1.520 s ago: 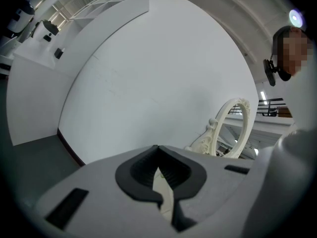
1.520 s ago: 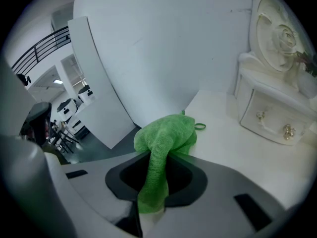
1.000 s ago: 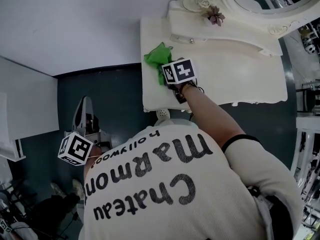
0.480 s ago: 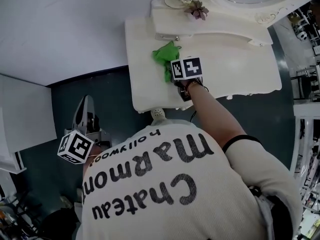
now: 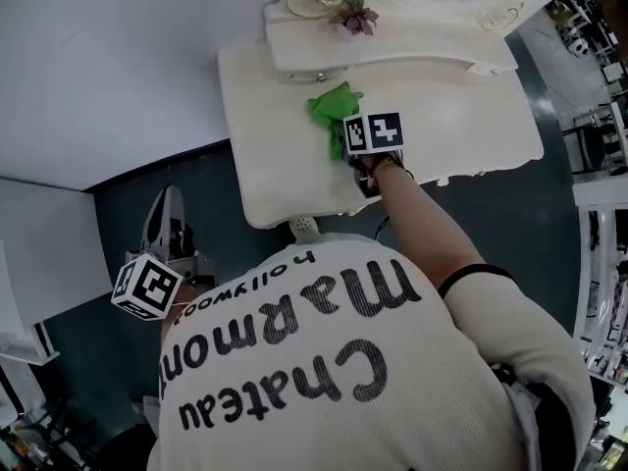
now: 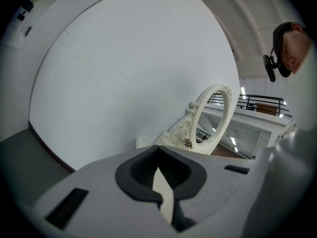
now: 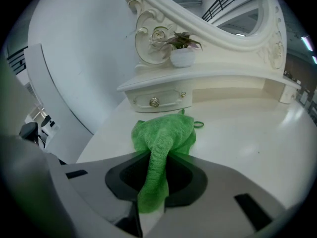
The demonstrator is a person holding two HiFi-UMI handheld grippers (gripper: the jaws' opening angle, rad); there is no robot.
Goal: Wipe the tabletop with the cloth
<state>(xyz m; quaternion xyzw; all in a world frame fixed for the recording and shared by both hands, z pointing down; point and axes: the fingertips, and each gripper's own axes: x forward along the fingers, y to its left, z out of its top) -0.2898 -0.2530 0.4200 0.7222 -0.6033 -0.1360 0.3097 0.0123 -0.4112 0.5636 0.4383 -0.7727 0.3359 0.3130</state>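
The green cloth [image 7: 163, 133] is pinched by one gathered end between the closed jaws of the right gripper [image 7: 151, 197], the rest lying bunched on the white tabletop [image 7: 247, 128] just before the small drawer [image 7: 156, 100]. The left gripper [image 6: 161, 185] is held away from the tabletop, its jaws drawn together on nothing. For a good wipe, the cloth should be pressed low and dragged in long overlapping strokes, so that more than the bunched tip is kept in contact
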